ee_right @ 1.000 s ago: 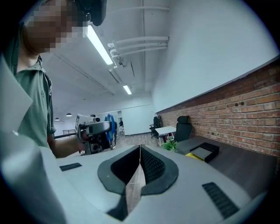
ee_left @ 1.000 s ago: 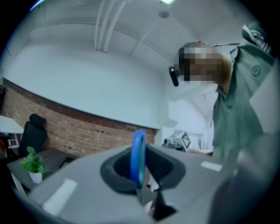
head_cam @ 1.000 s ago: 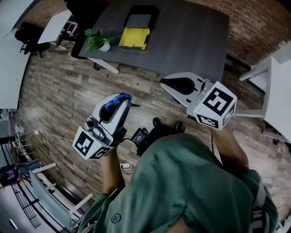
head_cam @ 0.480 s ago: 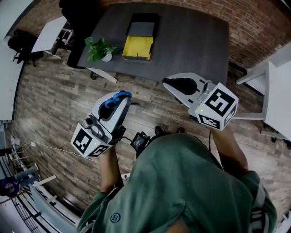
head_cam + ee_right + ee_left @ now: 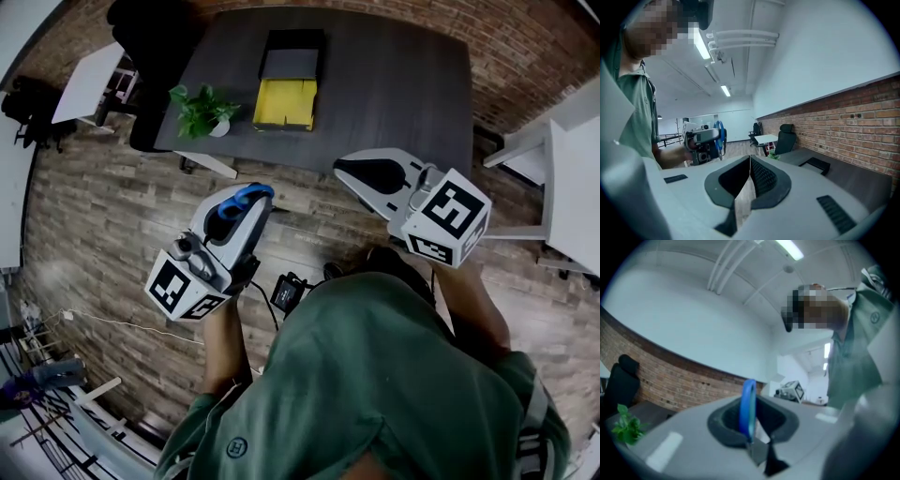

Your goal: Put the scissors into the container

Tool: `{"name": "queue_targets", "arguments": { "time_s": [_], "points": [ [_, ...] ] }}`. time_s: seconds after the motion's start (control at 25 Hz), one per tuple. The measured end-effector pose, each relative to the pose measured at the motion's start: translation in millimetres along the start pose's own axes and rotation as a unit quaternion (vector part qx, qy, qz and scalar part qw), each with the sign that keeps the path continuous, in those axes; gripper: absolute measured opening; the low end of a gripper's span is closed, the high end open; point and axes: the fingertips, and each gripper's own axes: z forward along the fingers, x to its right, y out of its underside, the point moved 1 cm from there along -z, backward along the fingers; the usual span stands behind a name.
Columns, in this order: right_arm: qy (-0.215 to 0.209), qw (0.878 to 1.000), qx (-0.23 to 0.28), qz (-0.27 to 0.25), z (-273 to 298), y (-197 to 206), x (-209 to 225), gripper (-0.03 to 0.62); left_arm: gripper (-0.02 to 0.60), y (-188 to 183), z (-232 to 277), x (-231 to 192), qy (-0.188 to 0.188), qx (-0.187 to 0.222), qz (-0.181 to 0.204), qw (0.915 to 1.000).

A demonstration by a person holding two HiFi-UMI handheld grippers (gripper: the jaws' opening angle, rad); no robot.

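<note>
The scissors show as a blue handle ring [image 5: 748,404] standing upright between the jaws of my left gripper [image 5: 754,427], which is shut on it. In the head view that gripper [image 5: 246,199] hangs over the wooden floor, the blue scissors handle [image 5: 247,194] at its tip. The blades are hidden. My right gripper [image 5: 345,169] is level with it on the right, shut [image 5: 749,161] with nothing in it. The container, a yellow tray [image 5: 286,103] joined to a black one [image 5: 292,58], lies on the dark table [image 5: 394,84] ahead of both grippers.
A small potted plant [image 5: 202,111] stands on the table's left corner, with a black chair [image 5: 150,56] behind it. White tables [image 5: 572,187] stand at the right. A brick wall [image 5: 862,117] runs behind the table. The left gripper [image 5: 705,140] shows in the right gripper view.
The table, tray and plant have slid lower in the head view, so I stand closer to them. Both grippers keep their grip and spacing.
</note>
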Motion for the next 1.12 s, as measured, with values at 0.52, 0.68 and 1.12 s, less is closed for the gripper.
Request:
{"name": "queue_targets", "arguments": {
  "time_s": [0.52,0.68,1.12],
  "points": [
    [-0.055,0.998,0.008,0.001,33,-11,65,0.006,0.046,4,41,-47,-0.048,-0.013,0.005,0.9988],
    [-0.076,0.997,0.012,-0.005,43,-18,90,0.006,0.046,3,61,-65,-0.064,-0.014,0.009,0.9978],
    [-0.096,0.995,-0.001,0.01,64,-11,148,0.006,0.046,16,98,-113,-0.089,-0.022,0.002,0.9958]
  ]
}}
